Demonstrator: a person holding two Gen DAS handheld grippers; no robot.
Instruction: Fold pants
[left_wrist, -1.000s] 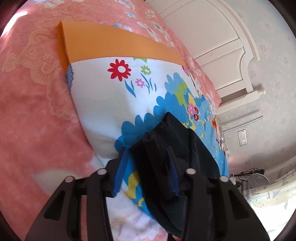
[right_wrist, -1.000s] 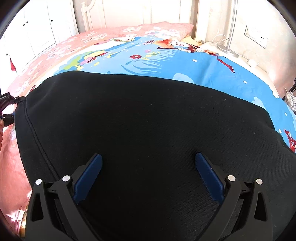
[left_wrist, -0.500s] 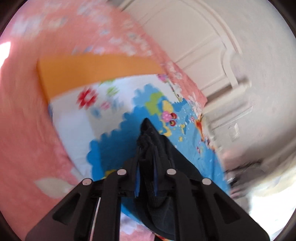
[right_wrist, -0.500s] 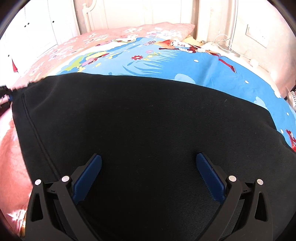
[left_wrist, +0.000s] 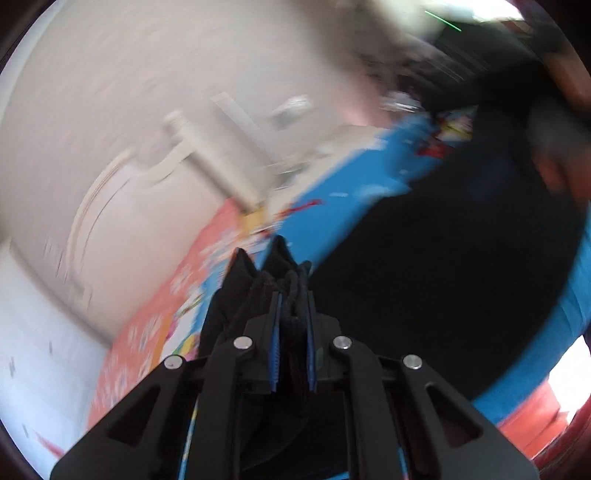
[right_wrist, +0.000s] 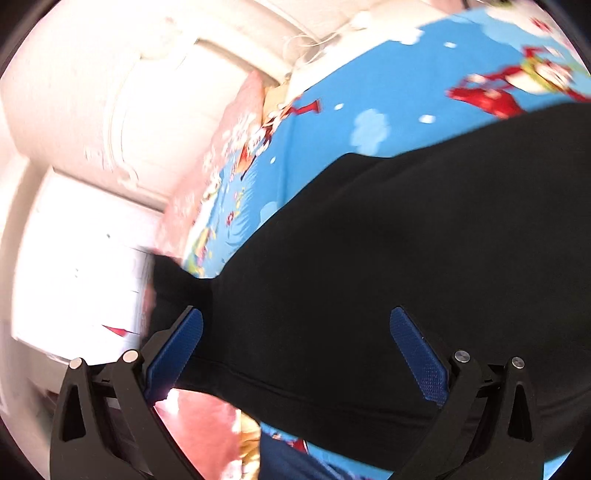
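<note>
left hand-held gripper (left_wrist: 292, 317) swung, clamped | pants (right_wrist: 388, 266) hem lifted

- The pants (right_wrist: 388, 258) lie spread on the quilt (right_wrist: 369, 81) on the bed.
- A bunched edge of the pants (left_wrist: 280, 280) sits between the fingers of the left hand-held gripper (left_wrist: 292, 314).
- The right hand-held gripper (right_wrist: 295, 325) hangs over the pants' near part, fingers wide apart.
- The headboard (right_wrist: 155, 96) stands at the far left.
</note>
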